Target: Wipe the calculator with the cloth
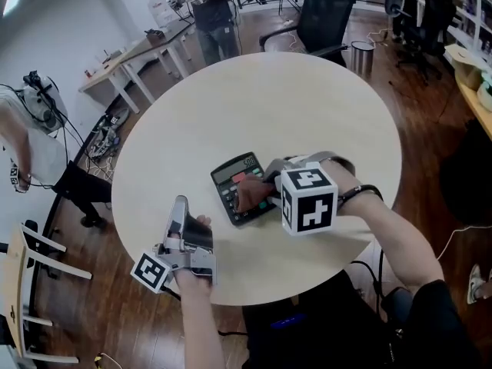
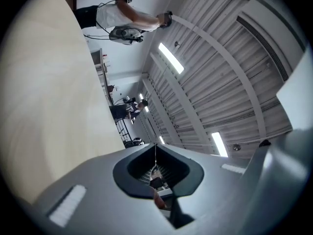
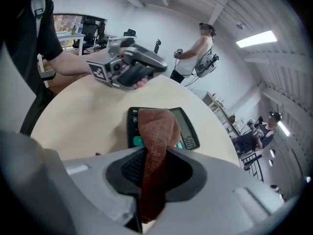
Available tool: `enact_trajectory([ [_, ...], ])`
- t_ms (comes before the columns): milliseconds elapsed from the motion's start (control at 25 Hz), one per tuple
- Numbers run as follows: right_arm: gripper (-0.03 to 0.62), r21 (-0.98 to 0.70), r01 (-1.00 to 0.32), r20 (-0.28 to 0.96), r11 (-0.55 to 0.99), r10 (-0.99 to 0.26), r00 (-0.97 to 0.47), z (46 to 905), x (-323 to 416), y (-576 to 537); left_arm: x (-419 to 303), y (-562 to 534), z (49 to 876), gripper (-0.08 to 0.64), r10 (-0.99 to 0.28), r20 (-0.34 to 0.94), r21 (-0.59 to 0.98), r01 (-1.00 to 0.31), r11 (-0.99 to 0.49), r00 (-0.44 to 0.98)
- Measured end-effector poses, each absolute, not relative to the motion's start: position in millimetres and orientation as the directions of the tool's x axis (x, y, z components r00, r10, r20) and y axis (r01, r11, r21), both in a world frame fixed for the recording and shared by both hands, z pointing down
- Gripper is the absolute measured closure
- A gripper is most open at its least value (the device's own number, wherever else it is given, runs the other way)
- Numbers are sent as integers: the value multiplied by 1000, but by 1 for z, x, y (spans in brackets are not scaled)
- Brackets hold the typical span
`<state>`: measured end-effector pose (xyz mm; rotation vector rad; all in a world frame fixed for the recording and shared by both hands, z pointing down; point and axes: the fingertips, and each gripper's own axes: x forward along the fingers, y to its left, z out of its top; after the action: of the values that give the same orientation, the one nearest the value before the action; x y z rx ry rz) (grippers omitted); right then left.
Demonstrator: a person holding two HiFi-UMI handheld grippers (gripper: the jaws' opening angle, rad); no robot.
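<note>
Rust-brown terry cloth is clamped between the fingers of the right gripper. Its free end is draped on the black desk calculator with coloured keys and a grey display. The calculator lies a little below the centre of the head view on the round, pale wooden table.

The wiping step is judged to be in hand: the cloth is laid over the keypad, while the display at the upper right end of the calculator is seen uncovered. For the next move, the cloth would need to be dragged across the keys and on over the display with light downward pressure. The calculator may slide unless it is steadied.

The right gripper is tipped steeply down at the calculator, with the forearm entering from the lower right of the head view. The left gripper is held in the lower left of that view, apart from the calculator. It is angled upward, so that mostly ceiling is seen along it. Its fingers are brought together with nothing between them.
</note>
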<state>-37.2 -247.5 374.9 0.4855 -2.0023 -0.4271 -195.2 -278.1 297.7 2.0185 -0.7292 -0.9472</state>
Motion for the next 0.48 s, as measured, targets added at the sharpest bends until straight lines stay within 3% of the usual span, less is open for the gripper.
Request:
enact_trajectory([
  [280,528,437,-2,803,899,-391,-449,389,-41,-175,-159,-292,301,535,-649,-183,736,-334,-588,739],
  [360,528,427,-49,774,903,-393,-496,382,-38,-173,-151,-297,303,507,-630,-109,672,-410,-617,769],
  [480,528,395,-221,679,892,-445,-584,362,-24,-187,-146,-311,316,410,-625,52,530,-552,-644,779],
])
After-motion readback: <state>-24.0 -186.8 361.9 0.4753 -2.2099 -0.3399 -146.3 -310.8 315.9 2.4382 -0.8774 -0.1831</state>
